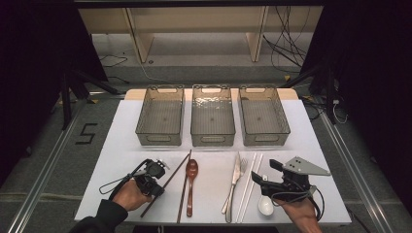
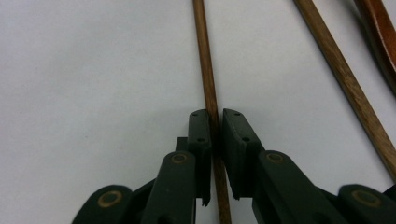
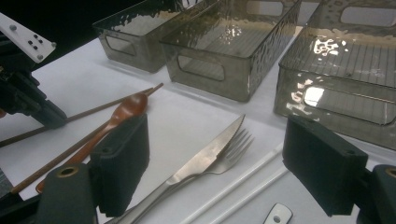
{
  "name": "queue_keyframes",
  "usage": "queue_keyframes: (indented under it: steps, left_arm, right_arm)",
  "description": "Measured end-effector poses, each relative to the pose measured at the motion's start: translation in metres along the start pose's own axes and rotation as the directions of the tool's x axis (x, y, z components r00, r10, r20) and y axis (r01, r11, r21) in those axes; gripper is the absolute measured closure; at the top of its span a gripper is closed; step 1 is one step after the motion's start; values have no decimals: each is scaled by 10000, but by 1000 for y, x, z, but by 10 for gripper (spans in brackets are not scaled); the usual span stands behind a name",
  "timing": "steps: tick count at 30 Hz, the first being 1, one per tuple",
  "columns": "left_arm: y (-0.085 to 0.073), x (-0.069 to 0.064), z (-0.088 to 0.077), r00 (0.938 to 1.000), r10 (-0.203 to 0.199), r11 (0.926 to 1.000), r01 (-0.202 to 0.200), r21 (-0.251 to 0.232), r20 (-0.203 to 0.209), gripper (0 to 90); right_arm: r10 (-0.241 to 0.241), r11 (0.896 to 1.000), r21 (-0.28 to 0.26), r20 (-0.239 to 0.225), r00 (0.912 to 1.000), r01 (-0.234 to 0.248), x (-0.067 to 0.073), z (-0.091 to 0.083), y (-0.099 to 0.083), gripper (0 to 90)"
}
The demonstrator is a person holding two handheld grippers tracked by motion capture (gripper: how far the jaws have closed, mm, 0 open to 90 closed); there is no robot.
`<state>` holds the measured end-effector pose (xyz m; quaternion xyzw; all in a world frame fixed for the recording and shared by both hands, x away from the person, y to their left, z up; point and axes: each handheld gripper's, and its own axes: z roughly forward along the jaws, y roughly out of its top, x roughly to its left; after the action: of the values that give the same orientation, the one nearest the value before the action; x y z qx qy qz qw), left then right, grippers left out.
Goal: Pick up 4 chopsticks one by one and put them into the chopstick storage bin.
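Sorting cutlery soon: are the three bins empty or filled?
Empty: the three bins show bare ribbed floors, and the utensils lie on the table.

Three bins (image 1: 212,116), four chopsticks (image 1: 183,187), two spoons (image 1: 191,184), one knife (image 1: 234,182), one fork (image 1: 242,167).

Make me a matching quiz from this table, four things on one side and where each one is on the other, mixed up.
Things:
1. wooden chopstick
2. wooden spoon
3. white spoon
4. knife

Places:
A. lying across the fork
B. beside the right tool, near the front edge
C. pinched in the left tool
D. just right of the two brown chopsticks

Pairs: 1-C, 2-D, 3-B, 4-A
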<state>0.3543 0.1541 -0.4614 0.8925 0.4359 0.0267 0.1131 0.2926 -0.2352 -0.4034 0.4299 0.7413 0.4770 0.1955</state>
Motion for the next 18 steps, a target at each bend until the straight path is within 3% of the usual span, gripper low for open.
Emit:
queue_keyframes:
  steps: [9, 18]
  left_arm:
    - [0, 5, -1, 9995, -222, 9998, 221, 10, 245, 840]
    - [-4, 12, -5, 9985, -297, 9987, 315, -409, 452, 844]
  right_arm:
    - [-11, 10000, 42, -27, 10000, 11, 0, 1, 0, 240]
    - [-18, 10000, 20, -23, 10000, 18, 0, 0, 0, 242]
